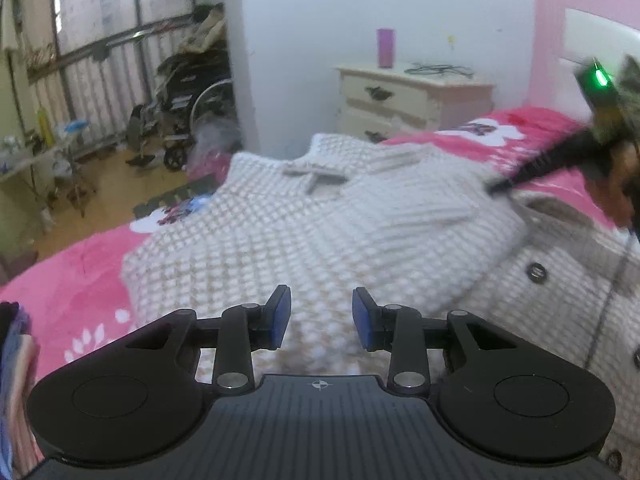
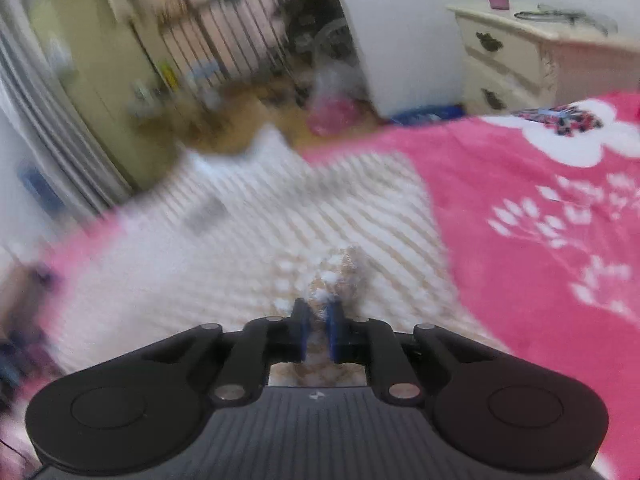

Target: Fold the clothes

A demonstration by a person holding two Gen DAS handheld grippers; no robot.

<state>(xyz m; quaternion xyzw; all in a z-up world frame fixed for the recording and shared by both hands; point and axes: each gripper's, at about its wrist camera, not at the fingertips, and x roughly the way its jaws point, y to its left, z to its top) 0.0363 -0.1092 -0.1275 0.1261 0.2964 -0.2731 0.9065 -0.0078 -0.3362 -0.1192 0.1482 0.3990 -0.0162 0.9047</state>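
The white knitted cardigan (image 1: 304,232) is spread on the pink bedspread (image 1: 76,280), its collar towards the cream nightstand (image 1: 412,96); the left gripper (image 1: 321,318) is held low and level above the cardigan's near part, its blue pads (image 1: 280,316) spread apart with nothing between them; the right gripper (image 2: 317,322) is angled down over the cardigan, its fingers pressed together on a bunched fold of the knit (image 2: 336,276); the right-wrist view is motion-blurred.
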